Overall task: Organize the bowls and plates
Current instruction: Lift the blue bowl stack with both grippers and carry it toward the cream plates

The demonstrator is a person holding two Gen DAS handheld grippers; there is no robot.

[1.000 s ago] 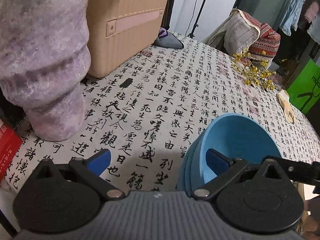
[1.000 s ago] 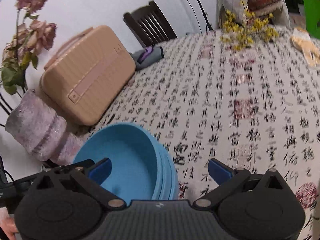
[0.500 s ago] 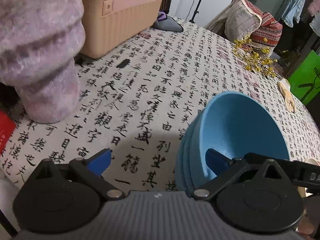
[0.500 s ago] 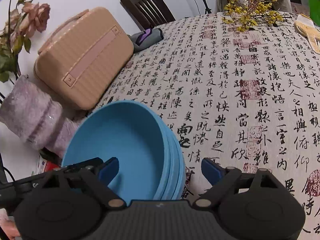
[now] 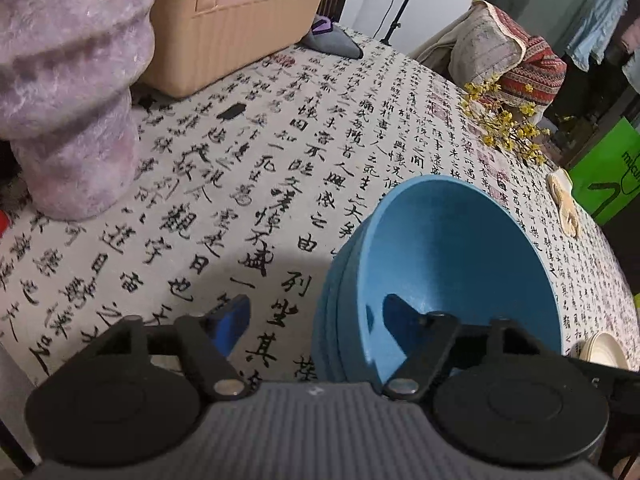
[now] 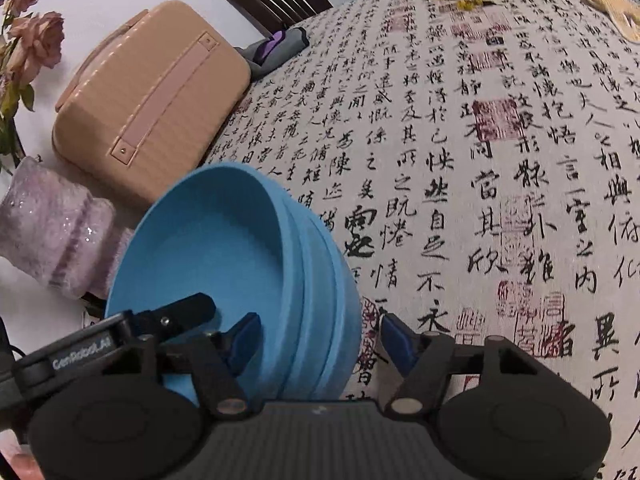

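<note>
Straddling opposite walls of the nested blue bowls (image 5: 452,264), both grippers have just been closing. The left gripper (image 5: 316,320) and right gripper (image 6: 320,340) each have one finger inside, one outside, pads not yet pressing. Uneven squeezing could tip the stack or separate the bowls.

Tabletop (image 6: 500,168), calligraphy-print cloth. On it: nested blue bowls (image 6: 256,264), tan case (image 6: 152,96), mauve vase (image 6: 52,228), grey pouch (image 6: 276,46), yellow flower sprigs (image 5: 504,128).

Two close, downward-tilted wrist views from opposite sides of the shared blue bowl stack (image 5: 452,264).
</note>
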